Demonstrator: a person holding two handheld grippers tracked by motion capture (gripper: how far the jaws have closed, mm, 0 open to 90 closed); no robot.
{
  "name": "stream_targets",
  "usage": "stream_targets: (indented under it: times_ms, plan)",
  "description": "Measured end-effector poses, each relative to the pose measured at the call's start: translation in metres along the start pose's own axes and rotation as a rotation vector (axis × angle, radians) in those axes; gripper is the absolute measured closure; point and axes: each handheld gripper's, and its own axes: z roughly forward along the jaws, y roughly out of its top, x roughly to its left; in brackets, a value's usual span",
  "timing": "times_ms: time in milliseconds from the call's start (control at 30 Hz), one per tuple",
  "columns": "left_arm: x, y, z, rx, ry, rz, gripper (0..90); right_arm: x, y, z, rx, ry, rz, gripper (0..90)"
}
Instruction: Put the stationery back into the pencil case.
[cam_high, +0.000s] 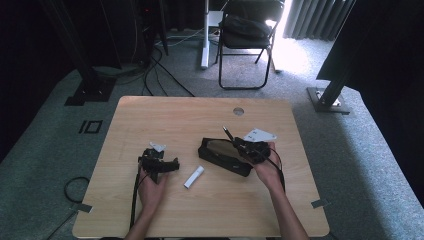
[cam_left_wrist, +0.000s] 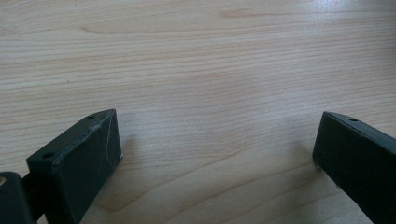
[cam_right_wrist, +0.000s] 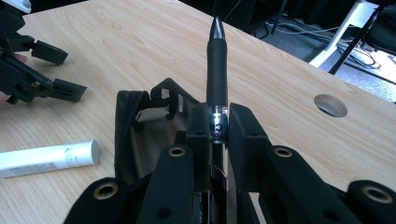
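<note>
My right gripper (cam_right_wrist: 217, 122) is shut on a black pen (cam_right_wrist: 216, 74), whose tip points up and away. In the high view the pen (cam_high: 228, 134) sticks out toward the far left from the right gripper (cam_high: 239, 145), just above a black pencil case (cam_high: 222, 157) lying open on the table. That case (cam_right_wrist: 140, 135) sits right under the jaws in the right gripper view. My left gripper (cam_high: 172, 165) rests low on the table at the left, jaws wide apart with bare wood between them (cam_left_wrist: 217, 154). A white tube (cam_high: 194, 177) lies between the two hands.
The wooden table (cam_high: 165, 115) has a round cable hole (cam_high: 238, 111) near its far edge. Beyond it stand a folding chair (cam_high: 247, 37), cables on the grey carpet and dark frame legs. The white tube (cam_right_wrist: 46, 158) lies left of the case.
</note>
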Motion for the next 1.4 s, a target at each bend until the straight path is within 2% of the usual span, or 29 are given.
stream_targets:
  times_ms: [1400]
  plan:
    - [0.0, 0.0, 0.0, -0.001, 0.0, -0.002, 1.3, -0.003, -0.009, 0.015, 0.018, 0.011, -0.006, 79.5]
